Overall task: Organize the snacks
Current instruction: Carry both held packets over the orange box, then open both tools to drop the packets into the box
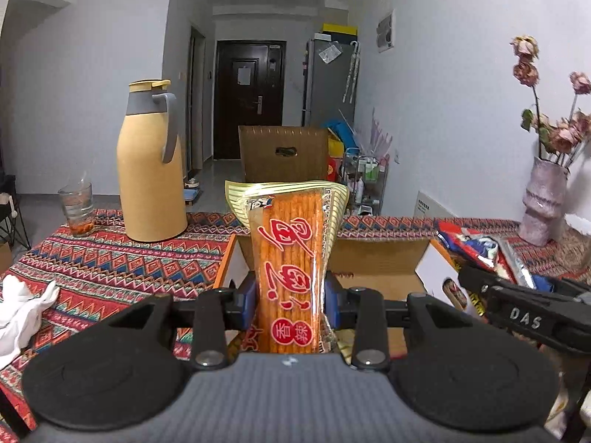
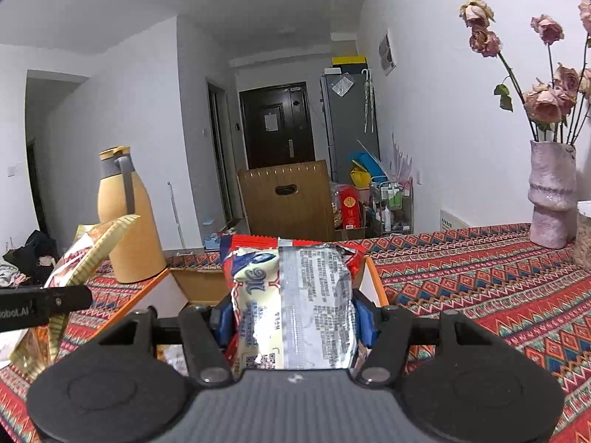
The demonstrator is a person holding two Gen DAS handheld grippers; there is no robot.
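Note:
My left gripper [image 1: 290, 302] is shut on an orange spicy-strip snack packet [image 1: 290, 254] with red characters, held upright above an open cardboard box [image 1: 384, 258] with orange edges. My right gripper [image 2: 291, 319] is shut on a red, white and silver snack packet [image 2: 295, 295], held over the same box [image 2: 195, 282]. The right gripper and its packet show at the right of the left wrist view [image 1: 517, 306]. The left gripper's packet shows at the left of the right wrist view [image 2: 88, 254].
The table has a red patterned cloth [image 1: 110, 262]. On it stand a yellow thermos jug [image 1: 149, 162], a glass [image 1: 77, 205], a white cloth [image 1: 22, 310] and a pink vase of dried roses [image 2: 550, 195]. A brown chair back [image 1: 284, 153] stands beyond the table.

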